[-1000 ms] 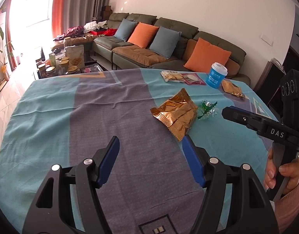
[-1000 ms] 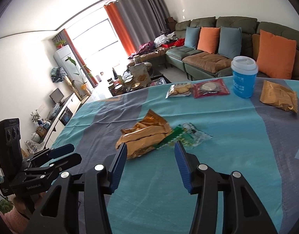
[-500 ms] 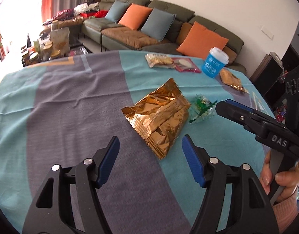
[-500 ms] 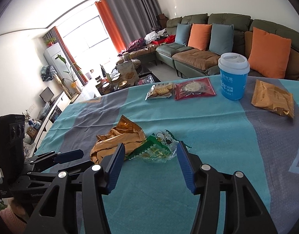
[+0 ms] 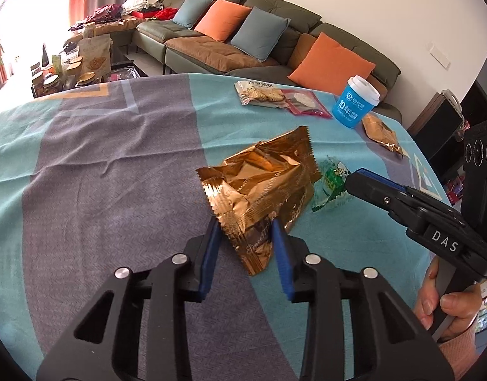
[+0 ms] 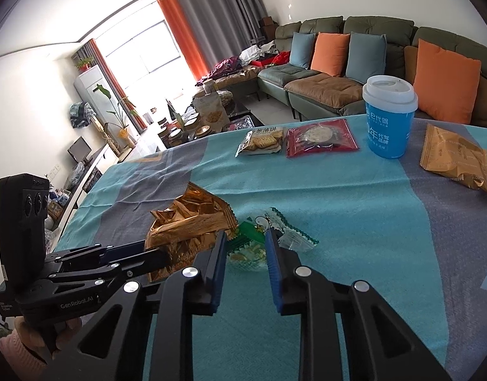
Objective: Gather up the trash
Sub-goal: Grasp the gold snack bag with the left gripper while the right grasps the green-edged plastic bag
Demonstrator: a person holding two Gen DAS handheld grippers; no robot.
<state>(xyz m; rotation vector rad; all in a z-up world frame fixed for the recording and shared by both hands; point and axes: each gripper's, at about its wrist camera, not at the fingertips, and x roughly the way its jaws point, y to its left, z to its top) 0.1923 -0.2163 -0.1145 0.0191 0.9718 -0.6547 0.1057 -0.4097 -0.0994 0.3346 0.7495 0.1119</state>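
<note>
- The worktop (image 5: 84, 165) was the biggest thing, and a teal and grey cloth covered it.
- Behind it stood a long green sofa (image 6: 379, 41) with orange and blue cushions.
- My left hand-held gripper (image 5: 243, 227) pointed down at the near part of the worktop. Its jaws were closing, with the near corner of the gold wrapper (image 5: 265, 184) between them. The blue pads looked like they were touching the foil on both sides.
- My right hand-held gripper (image 6: 246, 238) sat just beside the left one. Its jaws were closing too, with the green and clear wrapper (image 6: 259, 235) between them. The pads seemed to press on its edges.
- My right hand (image 5: 446, 304) held that gripper's handle, and a pink sleeve showed at the wrist.
- The gold wrapper was crinkled and lay in the middle of the worktop, where the grey stripe met the teal.
- The blue cup (image 6: 389, 117) with a white lid stood upright at the far side of the worktop.
- A tan snack bag (image 6: 456, 162) lay flat near the cup.
- A red packet (image 6: 319, 139) lay flat on the other side of the cup.
- A clear pack of crackers (image 6: 262, 143) lay just beside the red packet.
- The green and clear wrapper was the smallest. It lay touching the gold wrapper.
</note>
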